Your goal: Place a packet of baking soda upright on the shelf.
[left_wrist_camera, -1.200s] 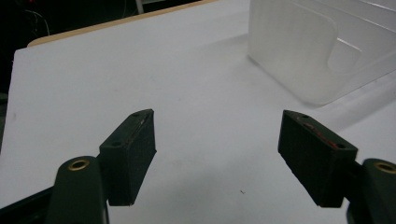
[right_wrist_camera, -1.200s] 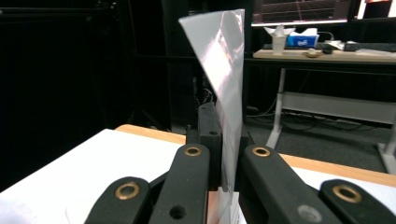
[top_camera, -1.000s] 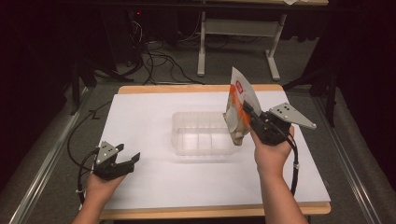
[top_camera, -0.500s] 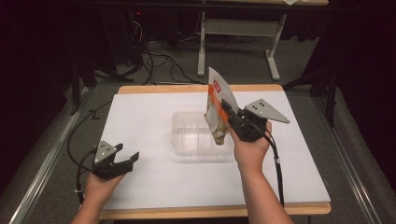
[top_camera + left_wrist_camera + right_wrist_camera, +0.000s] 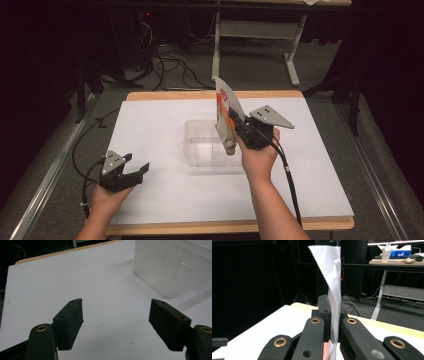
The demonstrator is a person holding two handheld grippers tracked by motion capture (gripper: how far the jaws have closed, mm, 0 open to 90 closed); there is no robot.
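Note:
My right gripper (image 5: 239, 127) is shut on a flat snack pouch (image 5: 226, 112), white with orange and red print, held upright over the right end of a clear plastic tub (image 5: 202, 150) in the middle of the table. In the right gripper view the pouch (image 5: 332, 275) rises between the closed jaws, seen edge-on. My left gripper (image 5: 136, 169) rests low at the table's front left, open and empty. In the left gripper view its two black pads (image 5: 71, 320) stand wide apart over the white tabletop, with the tub (image 5: 172, 267) at the upper right.
A white sheet (image 5: 150, 130) covers the wooden table, whose edge shows at front and back. Behind the table lie cables (image 5: 165, 65) on the floor and a white desk frame (image 5: 255, 30). Cords trail from both grippers.
My right hand has carried the pouch leftward and slightly down, from the tub's right side to above its right end. The left gripper has stayed put.

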